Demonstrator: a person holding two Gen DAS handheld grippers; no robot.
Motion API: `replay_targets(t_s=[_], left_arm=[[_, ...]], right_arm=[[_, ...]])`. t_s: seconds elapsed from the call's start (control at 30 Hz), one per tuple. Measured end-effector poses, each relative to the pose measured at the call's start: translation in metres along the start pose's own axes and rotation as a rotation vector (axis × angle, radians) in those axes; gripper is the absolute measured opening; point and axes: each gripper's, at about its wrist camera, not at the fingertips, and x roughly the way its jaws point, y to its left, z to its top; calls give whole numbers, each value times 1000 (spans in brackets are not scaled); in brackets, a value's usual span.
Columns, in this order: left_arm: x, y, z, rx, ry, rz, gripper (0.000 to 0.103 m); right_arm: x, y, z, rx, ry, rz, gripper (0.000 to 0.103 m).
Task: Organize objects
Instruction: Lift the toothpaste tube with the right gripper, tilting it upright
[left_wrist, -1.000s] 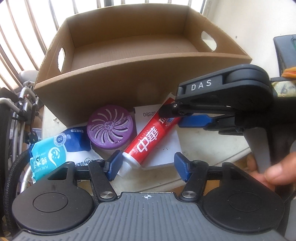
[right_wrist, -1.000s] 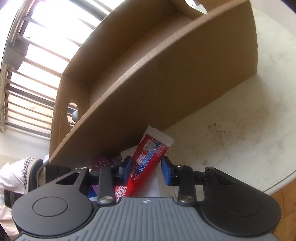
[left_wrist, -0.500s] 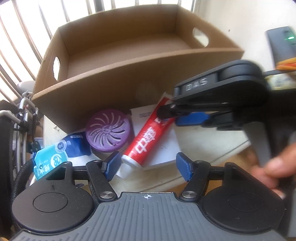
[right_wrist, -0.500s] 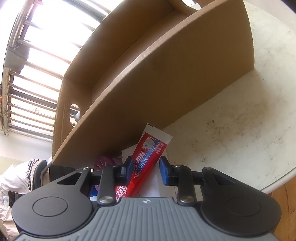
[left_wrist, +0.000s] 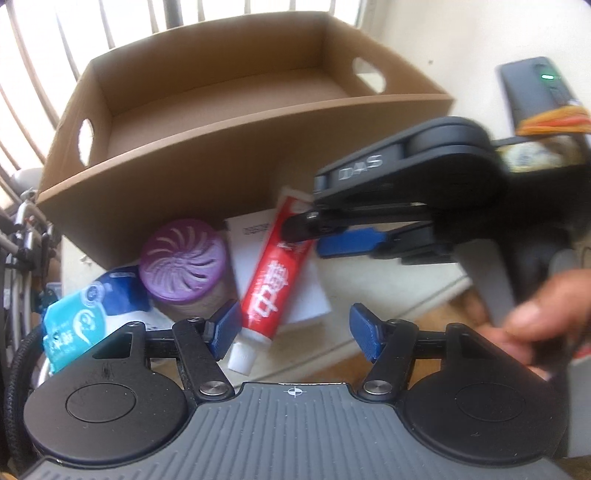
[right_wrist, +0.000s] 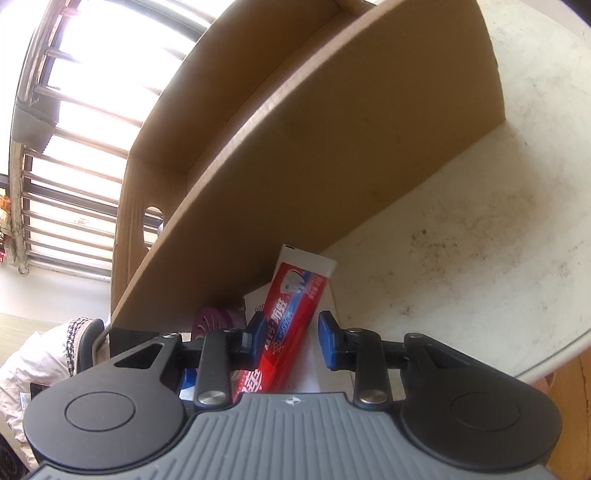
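Pale, scuffed tabletop (right_wrist: 461, 240) carries everything, with window bars behind it and an empty cardboard box (left_wrist: 221, 173) standing at the back, its near wall facing the tools. Farthest left in the left wrist view lies a blue wet-wipes pack (left_wrist: 74, 328), and just beside it, close to the box wall, stands a round purple air freshener (left_wrist: 184, 258). Next comes a white card (left_wrist: 251, 266) lying flat, and across it the red toothpaste tube (left_wrist: 273, 288), its long axis running from the white cap near the camera up to the crimped end by the box wall. The left gripper (left_wrist: 293, 328) hangs over the cap end with its jaws apart. They have just been closing a little, and the cap sits by the left finger and is not pressed. Further right, the right gripper (left_wrist: 314, 236) reaches in from the side and is clamped across the tube's upper part, near the crimp, with the tube filling the gap between its pads. A hand (left_wrist: 535, 314) holds that tool at the far right, below a black device with a green light (left_wrist: 532, 88). The right hand is plainly the one on the tube, and the box opening lies straight beyond and above the crimped end, so the move probably needs a lift over the near wall, tail end first.
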Motion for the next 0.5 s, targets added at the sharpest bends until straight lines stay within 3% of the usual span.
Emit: replay_targets(t_s=[0.03, 0.2, 0.4, 0.5], left_arm=[[-1, -3, -1, 8, -5, -5, 61], [0, -7, 4, 12, -6, -25, 61], [0, 3, 5, -6, -11, 28, 61], [6, 9, 6, -3, 1, 41, 61]], right_arm=[[0, 0, -1, 4, 4, 3, 33], [4, 2, -4, 12, 17, 12, 33], [25, 3, -9, 37, 25, 25, 33], [20, -7, -10, 83, 14, 79, 33]])
